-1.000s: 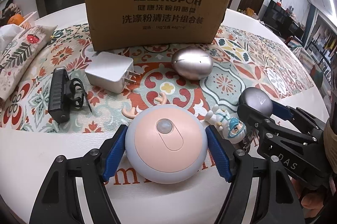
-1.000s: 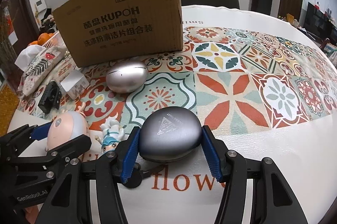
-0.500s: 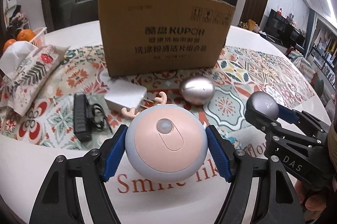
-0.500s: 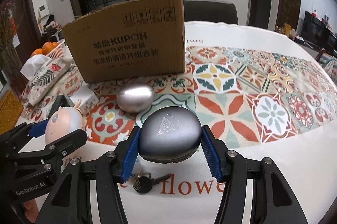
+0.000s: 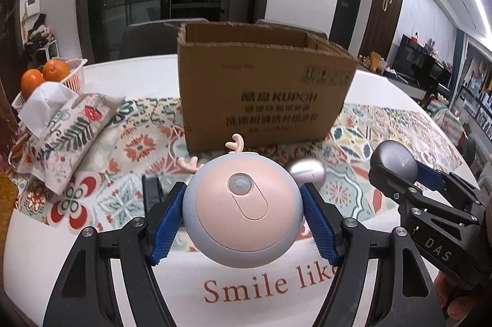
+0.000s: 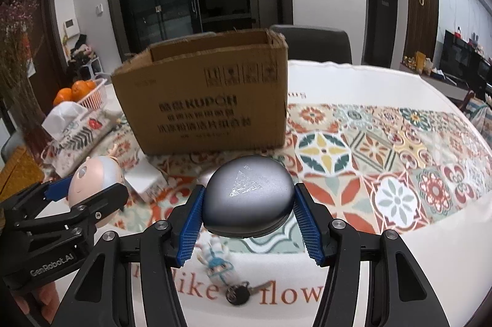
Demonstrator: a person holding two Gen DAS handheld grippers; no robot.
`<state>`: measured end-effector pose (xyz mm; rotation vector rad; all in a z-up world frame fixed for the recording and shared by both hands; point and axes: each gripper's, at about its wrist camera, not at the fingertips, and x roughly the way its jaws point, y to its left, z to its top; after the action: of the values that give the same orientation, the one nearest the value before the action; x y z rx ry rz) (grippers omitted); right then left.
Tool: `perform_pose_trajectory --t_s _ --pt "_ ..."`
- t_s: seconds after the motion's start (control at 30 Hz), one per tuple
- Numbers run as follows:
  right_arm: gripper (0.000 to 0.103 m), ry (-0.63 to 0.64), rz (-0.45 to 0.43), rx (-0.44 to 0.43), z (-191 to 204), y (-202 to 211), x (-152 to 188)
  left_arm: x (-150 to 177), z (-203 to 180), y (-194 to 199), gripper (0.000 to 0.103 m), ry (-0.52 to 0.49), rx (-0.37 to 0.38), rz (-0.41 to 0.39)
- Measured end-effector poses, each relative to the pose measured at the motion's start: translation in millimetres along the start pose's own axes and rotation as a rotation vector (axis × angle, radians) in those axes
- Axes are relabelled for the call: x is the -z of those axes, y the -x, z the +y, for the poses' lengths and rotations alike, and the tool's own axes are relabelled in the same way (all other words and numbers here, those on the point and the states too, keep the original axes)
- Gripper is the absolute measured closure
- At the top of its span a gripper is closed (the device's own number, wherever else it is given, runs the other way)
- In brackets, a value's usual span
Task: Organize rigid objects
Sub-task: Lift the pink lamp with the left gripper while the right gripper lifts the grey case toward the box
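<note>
My left gripper (image 5: 243, 222) is shut on a round pink and grey night light with antlers (image 5: 243, 204) and holds it above the table. My right gripper (image 6: 247, 219) is shut on a dark grey earbud case (image 6: 247, 201), also lifted. Each gripper shows in the other's view: the right one with its case (image 5: 395, 158), the left one with its light (image 6: 95, 179). The open cardboard box (image 5: 264, 99) stands upright ahead, its top open (image 6: 209, 50). A silver egg-shaped object (image 5: 309, 171), a black adapter (image 5: 150, 191), a white charger (image 6: 144, 181) and a small figure keychain (image 6: 220, 262) lie on the table.
A patterned tissue pouch (image 5: 67, 130) and a white basket of oranges (image 5: 46, 75) sit at the left. The white round table with a tiled-pattern cloth (image 6: 384, 148) stretches right. A dark chair (image 6: 313, 44) stands behind the box.
Both grippers have risen with their objects off the table. The box top has come into view and the table objects have dropped lower and partly behind the held things.
</note>
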<state>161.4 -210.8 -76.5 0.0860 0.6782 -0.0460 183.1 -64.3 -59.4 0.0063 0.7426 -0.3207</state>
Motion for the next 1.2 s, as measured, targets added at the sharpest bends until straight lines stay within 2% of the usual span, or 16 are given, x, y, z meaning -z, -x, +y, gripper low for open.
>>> perform_pose_trajectory --t_s 0.53,1.2 --pt "0.045 0.005 -0.107 -0.010 14.0 12.6 -41.9 -42.8 10.3 18.1 0.029 -0.020 -0.011 -0.119" --pt "0.045 -0.006 -0.198 -0.024 20.1 19.5 -85.1 -90.8 10.4 29.5 0.029 -0.071 -0.011 -0.206"
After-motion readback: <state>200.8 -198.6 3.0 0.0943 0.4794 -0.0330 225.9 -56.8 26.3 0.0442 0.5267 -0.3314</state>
